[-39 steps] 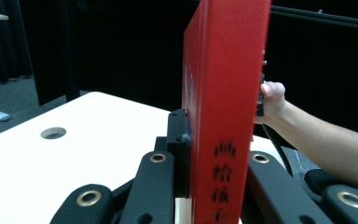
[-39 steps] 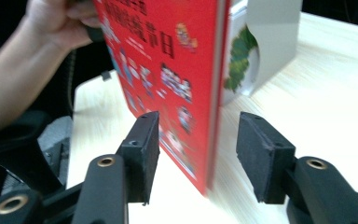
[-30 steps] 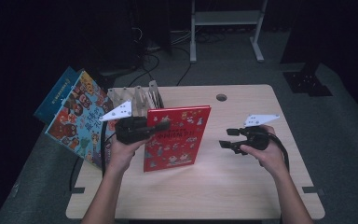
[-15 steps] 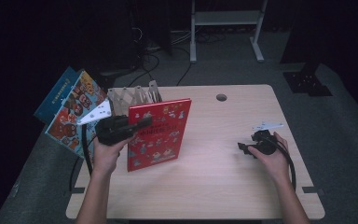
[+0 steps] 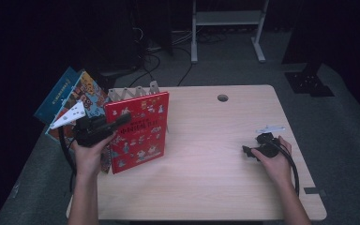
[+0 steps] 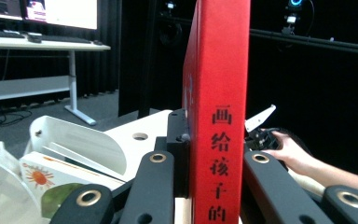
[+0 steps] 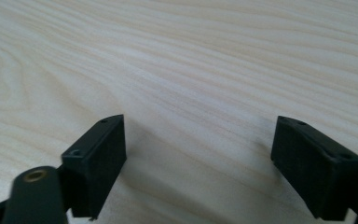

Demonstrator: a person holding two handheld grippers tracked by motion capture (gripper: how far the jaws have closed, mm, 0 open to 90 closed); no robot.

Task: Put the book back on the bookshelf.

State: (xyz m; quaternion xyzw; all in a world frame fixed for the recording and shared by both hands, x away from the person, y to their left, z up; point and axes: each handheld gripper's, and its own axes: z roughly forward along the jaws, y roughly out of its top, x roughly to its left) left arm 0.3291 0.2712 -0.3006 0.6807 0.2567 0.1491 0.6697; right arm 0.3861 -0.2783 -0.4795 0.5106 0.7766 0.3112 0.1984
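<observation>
Since the earlier frames, one red book (image 5: pixel 138 131) has been carried toward the table's left edge by the left gripper (image 5: pixel 104 126), whose jaws are clamped on its spine, and it is held upright just in front of a white accordion rack (image 5: pixel 133 92). One glossy hardcover is counted in the grip; two more picture books (image 5: pixel 70 101) are seen leaning at the rack's left. The right gripper (image 5: pixel 251 152) has been lowered onto the pale wood-grain table (image 5: pixel 206 140), and its jaws have just been opening, with nothing between the flat black pads (image 7: pixel 98 158).
</observation>
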